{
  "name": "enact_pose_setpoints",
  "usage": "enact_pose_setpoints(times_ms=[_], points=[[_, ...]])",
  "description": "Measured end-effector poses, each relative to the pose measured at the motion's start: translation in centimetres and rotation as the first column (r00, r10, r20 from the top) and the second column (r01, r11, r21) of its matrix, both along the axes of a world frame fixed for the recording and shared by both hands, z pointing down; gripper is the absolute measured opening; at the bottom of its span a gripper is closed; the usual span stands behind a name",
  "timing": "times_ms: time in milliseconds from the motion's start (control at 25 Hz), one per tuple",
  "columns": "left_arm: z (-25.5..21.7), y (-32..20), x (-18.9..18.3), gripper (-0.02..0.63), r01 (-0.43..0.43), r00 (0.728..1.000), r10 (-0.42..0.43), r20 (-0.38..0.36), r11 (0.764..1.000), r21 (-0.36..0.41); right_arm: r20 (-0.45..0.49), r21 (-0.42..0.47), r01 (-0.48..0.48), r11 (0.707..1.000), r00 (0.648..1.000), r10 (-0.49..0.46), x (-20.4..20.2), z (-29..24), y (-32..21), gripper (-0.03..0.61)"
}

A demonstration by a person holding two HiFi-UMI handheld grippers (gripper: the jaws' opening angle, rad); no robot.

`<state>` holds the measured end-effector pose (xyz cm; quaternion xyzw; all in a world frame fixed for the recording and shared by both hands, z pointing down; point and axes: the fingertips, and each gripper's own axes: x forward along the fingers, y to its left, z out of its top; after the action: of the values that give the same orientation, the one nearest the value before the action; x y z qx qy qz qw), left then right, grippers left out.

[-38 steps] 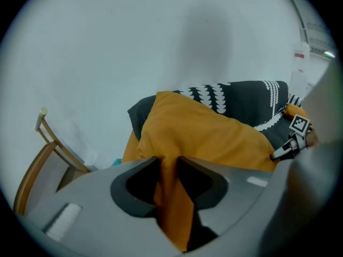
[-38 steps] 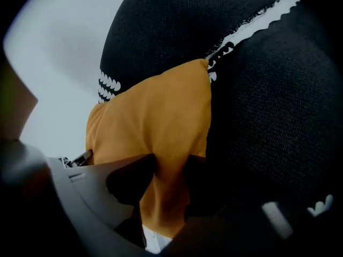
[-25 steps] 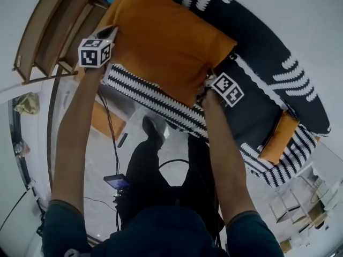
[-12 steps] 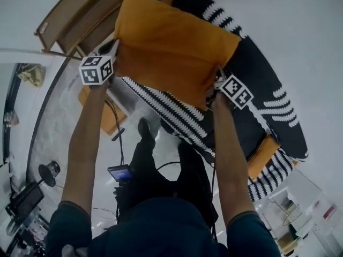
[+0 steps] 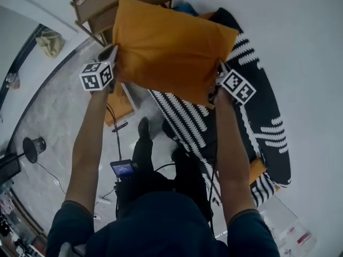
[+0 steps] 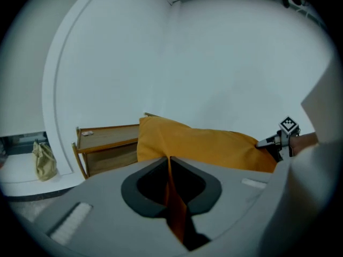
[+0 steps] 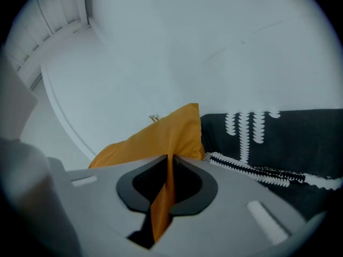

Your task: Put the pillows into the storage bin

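Note:
A large orange pillow (image 5: 171,50) hangs in the air between my two grippers, away from the sofa. My left gripper (image 5: 113,59) is shut on the pillow's left edge, and orange fabric (image 6: 170,170) shows pinched between its jaws. My right gripper (image 5: 218,80) is shut on the right edge; its jaws have just been closing tighter, with the fabric (image 7: 167,175) between them. In the left gripper view the pillow (image 6: 203,143) stretches across to the right gripper (image 6: 274,141). A second orange pillow (image 5: 258,168) lies on the sofa. No storage bin is clearly seen.
The black sofa with white patterns (image 5: 262,116) runs along the right. A wooden shelf unit (image 5: 126,1) stands beyond the pillow, with a tan bag (image 5: 51,40) to its left. An orange flat object (image 5: 120,107), cables and a black stand (image 5: 33,146) are on the floor.
Both grippers have lifted the orange pillow off the sofa and swung it left toward the wooden shelf. The sofa has slid to the right in the head view.

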<state>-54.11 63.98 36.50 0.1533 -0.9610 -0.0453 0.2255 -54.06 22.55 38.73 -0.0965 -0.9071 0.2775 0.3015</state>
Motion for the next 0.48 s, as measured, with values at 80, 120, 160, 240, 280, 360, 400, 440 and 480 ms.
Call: enact_pose_setpoints(times_ms=[80, 120, 160, 240, 280, 360, 400, 440, 480], points=[[-0.5, 3.1, 1.5, 0.014, 0.047, 0.999, -0.047, 0.004, 0.999, 0.016, 0.012, 0.022, 0.053, 0.998, 0.999, -0.053, -1.1, -1.3, 3.1, 0.026], [-0.7, 4.7, 2.4, 0.014, 0.072, 0.997, -0.072, 0.006, 0.997, 0.023, 0.018, 0.033, 0.082, 0.996, 0.996, -0.083, -1.6, -1.8, 4.8, 0.025], [-0.8, 6.3, 3.2, 0.014, 0.097, 0.995, -0.097, 0.008, 0.995, 0.029, 0.022, 0.045, 0.113, 0.993, 0.993, -0.114, -2.1, -2.4, 6.5, 0.025], [-1.0, 9.4, 5.0, 0.014, 0.15, 0.989, -0.15, 0.01, 0.988, 0.043, 0.024, 0.068, 0.175, 0.982, 0.984, -0.177, -3.1, -3.3, 10.1, 0.025], [-1.0, 11.0, 6.0, 0.014, 0.178, 0.984, -0.178, 0.009, 0.983, 0.051, 0.023, 0.079, 0.206, 0.975, 0.978, -0.209, -3.6, -3.6, 12.0, 0.023], [-0.8, 14.1, 8.0, 0.014, 0.235, 0.972, -0.236, 0.003, 0.969, 0.07, 0.019, 0.103, 0.266, 0.958, 0.963, -0.269, -4.6, -4.1, 16.0, 0.023], [-0.7, 15.7, 8.9, 0.014, 0.262, 0.965, -0.263, -0.001, 0.962, 0.08, 0.018, 0.117, 0.294, 0.949, 0.954, -0.298, -5.0, -4.3, 18.0, 0.021], [-0.5, 17.1, 9.9, 0.014, 0.287, 0.958, -0.288, -0.006, 0.954, 0.088, 0.017, 0.132, 0.32, 0.938, 0.945, -0.325, -5.5, -4.6, 20.0, 0.021], [-0.3, 18.4, 10.8, 0.014, 0.309, 0.951, -0.31, -0.01, 0.946, 0.096, 0.017, 0.148, 0.346, 0.927, 0.936, -0.352, -5.9, -4.8, 21.9, 0.021]])
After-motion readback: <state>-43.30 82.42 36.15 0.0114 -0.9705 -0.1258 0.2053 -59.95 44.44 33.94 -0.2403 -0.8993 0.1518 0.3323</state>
